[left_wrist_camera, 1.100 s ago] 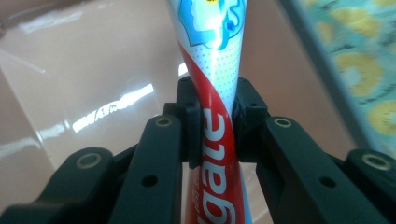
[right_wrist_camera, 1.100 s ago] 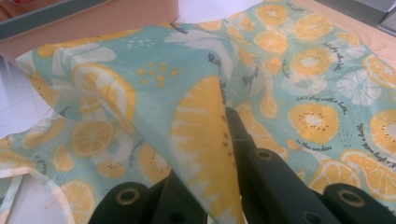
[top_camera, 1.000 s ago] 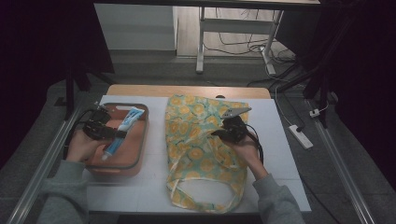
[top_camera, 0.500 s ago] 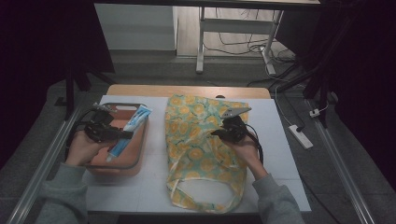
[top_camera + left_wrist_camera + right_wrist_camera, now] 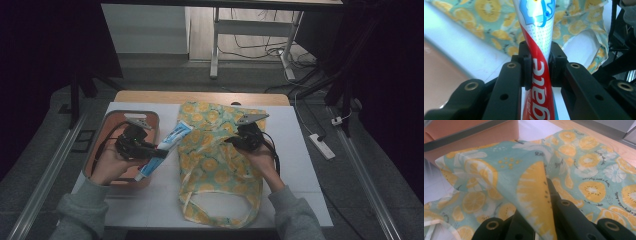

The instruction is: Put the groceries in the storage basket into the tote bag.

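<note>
The toothpaste tube [image 5: 537, 52] is clamped crosswise in the left tongs [image 5: 538, 65], aimed at the fruit-print bag [image 5: 215, 160], whose edge is pinched up by the closed right tongs [image 5: 541, 202], apparently for loading.

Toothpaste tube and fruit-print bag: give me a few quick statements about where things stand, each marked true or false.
1. The left claw is shut on the toothpaste tube. True.
2. The toothpaste tube lies flat in the tray. False: it is held up, its front end reaching over the edge of the fruit-print bag.
3. The right claw pinches the bag's fabric. True.
4. The bag sits inside the tray. False: it lies on the white tabletop, beside the tray.
5. The tube is green and black. False: it is red, white and blue.
</note>
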Demonstrator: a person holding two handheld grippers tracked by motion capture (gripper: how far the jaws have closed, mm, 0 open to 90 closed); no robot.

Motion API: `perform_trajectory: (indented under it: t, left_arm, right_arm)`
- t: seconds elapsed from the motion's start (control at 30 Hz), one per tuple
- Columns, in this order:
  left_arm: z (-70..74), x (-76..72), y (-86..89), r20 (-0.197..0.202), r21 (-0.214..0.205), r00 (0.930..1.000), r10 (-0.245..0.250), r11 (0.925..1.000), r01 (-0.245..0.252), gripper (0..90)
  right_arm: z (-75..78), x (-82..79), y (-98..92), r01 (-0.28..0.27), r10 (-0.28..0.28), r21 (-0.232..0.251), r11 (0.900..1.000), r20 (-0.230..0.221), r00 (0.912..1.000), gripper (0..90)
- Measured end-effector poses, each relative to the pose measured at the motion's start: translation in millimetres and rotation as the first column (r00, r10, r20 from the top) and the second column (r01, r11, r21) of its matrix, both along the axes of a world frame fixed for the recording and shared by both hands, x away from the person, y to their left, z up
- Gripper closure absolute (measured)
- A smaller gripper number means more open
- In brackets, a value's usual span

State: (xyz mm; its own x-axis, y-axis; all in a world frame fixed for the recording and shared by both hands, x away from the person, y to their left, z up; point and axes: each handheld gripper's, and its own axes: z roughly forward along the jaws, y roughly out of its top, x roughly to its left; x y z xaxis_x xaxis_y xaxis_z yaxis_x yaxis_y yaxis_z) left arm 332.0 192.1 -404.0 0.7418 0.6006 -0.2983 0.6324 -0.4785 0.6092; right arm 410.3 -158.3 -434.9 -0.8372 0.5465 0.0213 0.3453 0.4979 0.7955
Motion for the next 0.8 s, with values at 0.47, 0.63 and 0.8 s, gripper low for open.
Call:
perform_trajectory:
  t: [0.47,0.63,0.8]
  left_arm:
    - [-9.3,-8.5,-45.5,-0.017,0.036,0.9939,-0.109,0.9933,0.109,75.9]
    - [-13.6,-10.0,-57.4,-0.020,0.047,0.9906,-0.135,0.9896,0.136,75.9]
    - [-17.7,-13.1,-72.5,-0.018,0.067,0.9864,-0.163,0.9841,0.164,75.9]
  right_arm:
    - [2.7,1.2,-1.2,0.016,-0.016,0.030,0.9994,0.006,0.9999,89.0]
    - [3.6,1.2,-1.3,0.019,-0.019,0.037,0.9991,0.010,0.9998,89.0]
    - [4.9,1.2,-1.4,0.022,-0.023,0.046,0.9987,0.012,0.9997,89.0]
